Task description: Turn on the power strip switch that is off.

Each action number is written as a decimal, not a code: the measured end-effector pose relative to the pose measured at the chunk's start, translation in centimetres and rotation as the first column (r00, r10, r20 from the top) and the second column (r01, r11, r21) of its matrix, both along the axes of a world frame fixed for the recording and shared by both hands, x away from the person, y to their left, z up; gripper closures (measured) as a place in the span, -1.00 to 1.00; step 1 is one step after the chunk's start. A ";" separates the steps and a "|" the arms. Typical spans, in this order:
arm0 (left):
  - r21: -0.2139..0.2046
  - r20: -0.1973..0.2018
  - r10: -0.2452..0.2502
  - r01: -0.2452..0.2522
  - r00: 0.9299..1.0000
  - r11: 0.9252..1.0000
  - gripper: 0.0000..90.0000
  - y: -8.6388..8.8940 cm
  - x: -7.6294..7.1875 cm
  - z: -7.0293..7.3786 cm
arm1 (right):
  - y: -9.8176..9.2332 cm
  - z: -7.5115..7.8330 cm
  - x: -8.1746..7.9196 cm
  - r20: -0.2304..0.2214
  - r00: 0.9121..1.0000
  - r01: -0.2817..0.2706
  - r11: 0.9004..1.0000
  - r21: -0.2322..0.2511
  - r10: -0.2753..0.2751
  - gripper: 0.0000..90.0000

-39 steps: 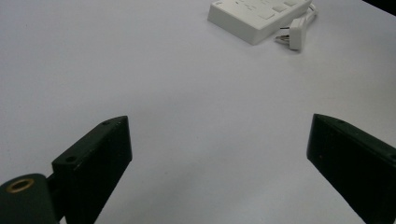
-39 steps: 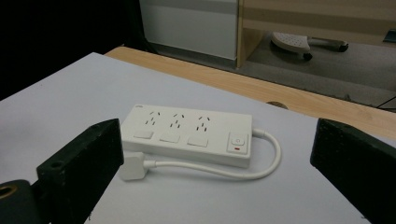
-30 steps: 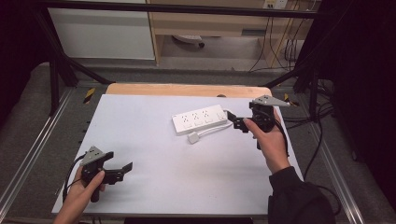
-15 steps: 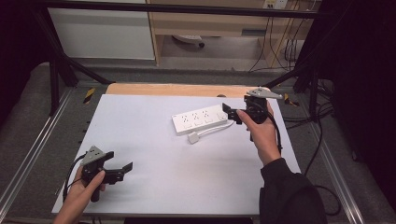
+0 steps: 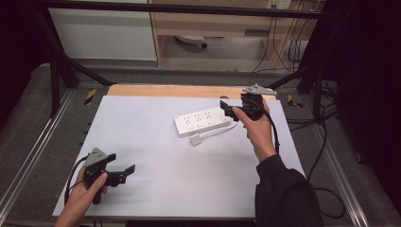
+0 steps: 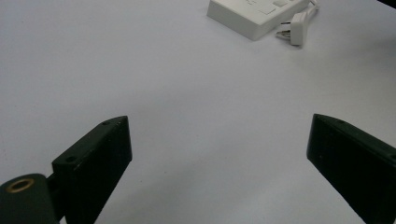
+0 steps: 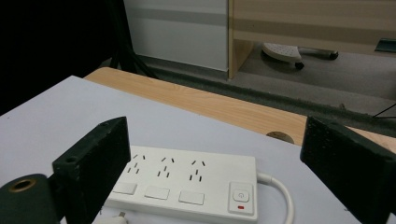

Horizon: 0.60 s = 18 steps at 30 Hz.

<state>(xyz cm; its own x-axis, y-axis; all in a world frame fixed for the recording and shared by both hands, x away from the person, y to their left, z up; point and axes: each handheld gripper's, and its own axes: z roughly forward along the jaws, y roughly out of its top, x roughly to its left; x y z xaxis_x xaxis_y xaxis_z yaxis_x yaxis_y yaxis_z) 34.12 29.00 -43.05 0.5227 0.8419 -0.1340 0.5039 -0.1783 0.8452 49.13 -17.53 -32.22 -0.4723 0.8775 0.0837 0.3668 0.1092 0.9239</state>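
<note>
A white power strip (image 5: 204,121) lies toward the far right of the bench (image 5: 142,137), its long axis slanting from near-left to far-right, switch end rightward. Its cord (image 5: 218,133) loops back to a plug (image 5: 195,140) just beside its near edge. The right hand-held gripper (image 5: 230,109), jaws spread, hovers at its right end. The left hand-held gripper (image 5: 122,173), also spread, sits near the near-left corner, well apart.

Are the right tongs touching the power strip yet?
Apart. In the right gripper view the right tongs stand open above the power strip, its top showing clear between the jaws.
</note>
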 end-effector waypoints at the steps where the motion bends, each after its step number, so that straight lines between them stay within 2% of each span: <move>1: 0.000 0.001 -0.002 0.002 1.000 1.000 -0.85 0.0 0.0 0.0 | 0.0 0.0 0.0 0.000 1.000 0.000 1.000 0.000 0.000 -0.78; 5: 0.001 -0.003 0.006 -0.006 1.000 1.000 -0.85 0.2 0.0 -0.1 | 0.3 -0.3 0.4 0.005 1.000 0.004 1.000 0.004 -0.004 -0.63; 11: 0.002 -0.003 0.005 -0.005 1.000 1.000 -0.85 0.2 0.0 -0.1 | 0.3 -0.8 1.0 0.003 1.000 0.018 1.000 0.009 -0.018 -0.60; 14: 0.002 -0.003 0.004 -0.004 1.000 1.000 -0.85 0.2 0.1 -0.1 | 0.3 -1.0 1.4 -0.010 1.000 0.020 1.000 0.022 -0.020 -0.61; 18: 0.004 -0.007 0.000 0.000 1.000 1.000 -0.85 0.2 0.0 -0.2 | 0.3 -1.5 1.9 -0.037 0.999 0.022 0.999 0.034 -0.021 -0.75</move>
<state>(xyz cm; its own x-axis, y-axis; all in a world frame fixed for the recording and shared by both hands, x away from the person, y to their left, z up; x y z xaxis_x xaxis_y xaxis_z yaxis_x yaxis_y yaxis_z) 34.11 29.16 -43.20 0.5215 0.8427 -0.1341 0.5097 -0.1816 0.8410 51.07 -17.20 -33.69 -0.4493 0.8838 0.1305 0.4022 0.0697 0.9129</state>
